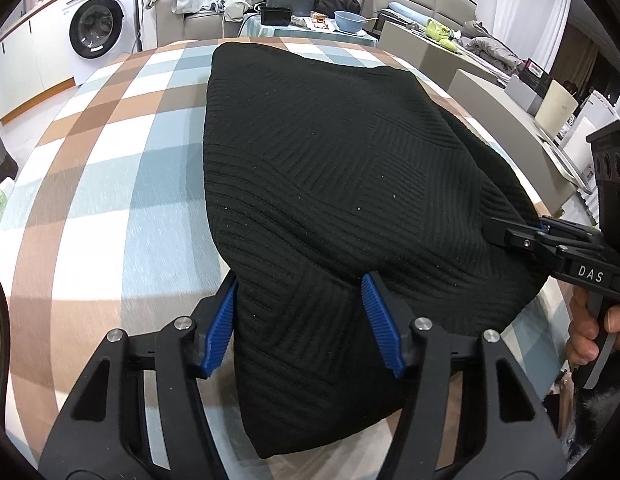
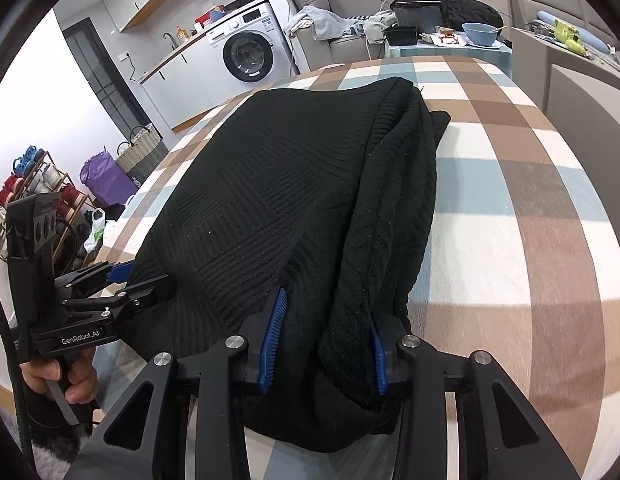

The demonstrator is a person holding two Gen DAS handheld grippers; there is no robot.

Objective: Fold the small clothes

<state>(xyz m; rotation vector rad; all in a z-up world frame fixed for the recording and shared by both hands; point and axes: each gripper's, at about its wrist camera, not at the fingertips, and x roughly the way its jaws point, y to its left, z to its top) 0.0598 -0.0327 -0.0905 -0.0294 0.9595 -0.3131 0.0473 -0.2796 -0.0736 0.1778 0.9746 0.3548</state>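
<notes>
A black ribbed knit garment (image 1: 329, 140) (image 2: 270, 180) lies folded lengthwise on the checked tablecloth (image 1: 110, 200) (image 2: 509, 200). Its near end is bunched up at the table's front edge. My left gripper (image 1: 300, 280) (image 2: 150, 280) holds the near left part, with blue pads (image 1: 224, 320) against both sides of the gathered fabric. My right gripper (image 2: 327, 306) (image 1: 493, 232) pinches the thick rolled layers at the near right corner. A person's hand (image 1: 589, 332) (image 2: 54, 376) squeezes each handle.
Beyond the table's far end stands a side table with a blue bowl (image 1: 349, 20) (image 2: 479, 34) and a black tray. A washing machine (image 1: 96, 28) (image 2: 246, 54) is at the far left. Grey sofas with clothes line the back. A shoe rack (image 2: 30, 184) and woven basket (image 2: 142, 152) stand on the left.
</notes>
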